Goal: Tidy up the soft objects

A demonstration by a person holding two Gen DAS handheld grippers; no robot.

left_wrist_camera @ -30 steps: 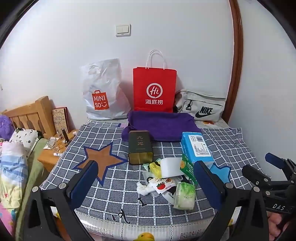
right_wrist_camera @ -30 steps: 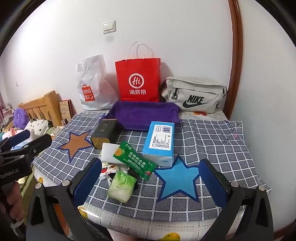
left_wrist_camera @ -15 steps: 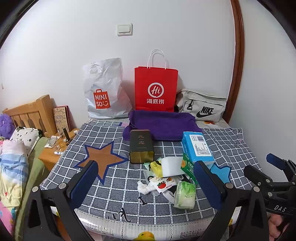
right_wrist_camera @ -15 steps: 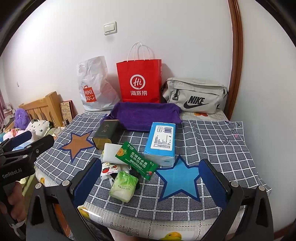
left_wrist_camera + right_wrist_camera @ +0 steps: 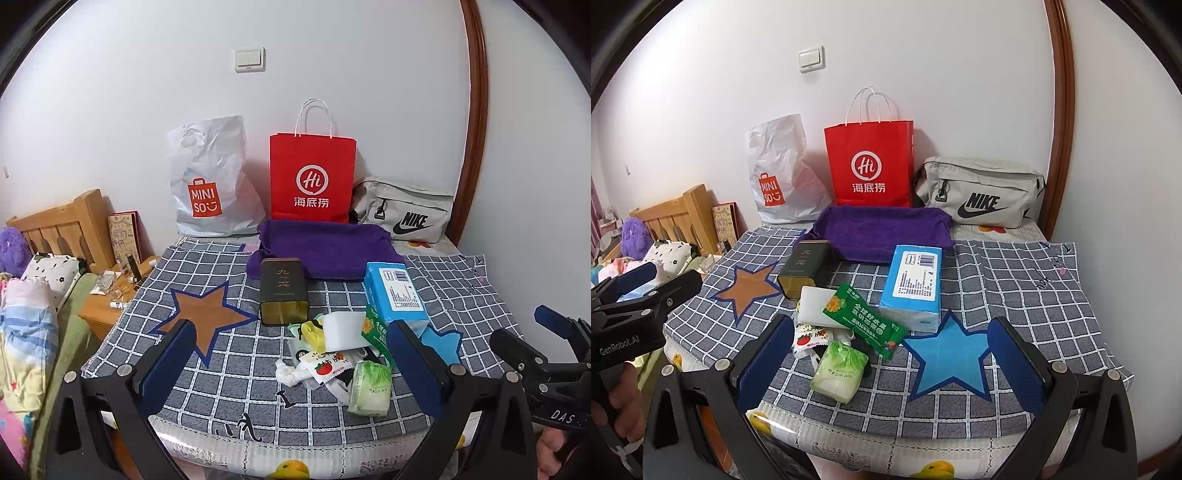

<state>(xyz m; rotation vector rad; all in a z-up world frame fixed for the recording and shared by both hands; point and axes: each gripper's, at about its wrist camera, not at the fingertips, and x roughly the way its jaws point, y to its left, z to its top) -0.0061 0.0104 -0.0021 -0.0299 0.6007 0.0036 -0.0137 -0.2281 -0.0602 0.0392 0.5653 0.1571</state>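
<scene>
Left tongs (image 5: 291, 365) spread wide, level above the checked cloth (image 5: 229, 373) (nothing held), right tongs (image 5: 890, 365) likewise spread beside them

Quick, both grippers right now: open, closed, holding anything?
Left gripper: open, fingers spread wide, holding nothing, short of the snack pile.
Right gripper: open, fingers spread wide, holding nothing, short of the blue star.

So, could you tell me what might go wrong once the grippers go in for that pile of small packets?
The packets overlap: the green sachet lies across the white pack, so a grab may drag neighbours along. The pale green tissue pack sits near the table's front edge and could be nudged off. The upright red paper bag looks light and might tip if bumped.
</scene>
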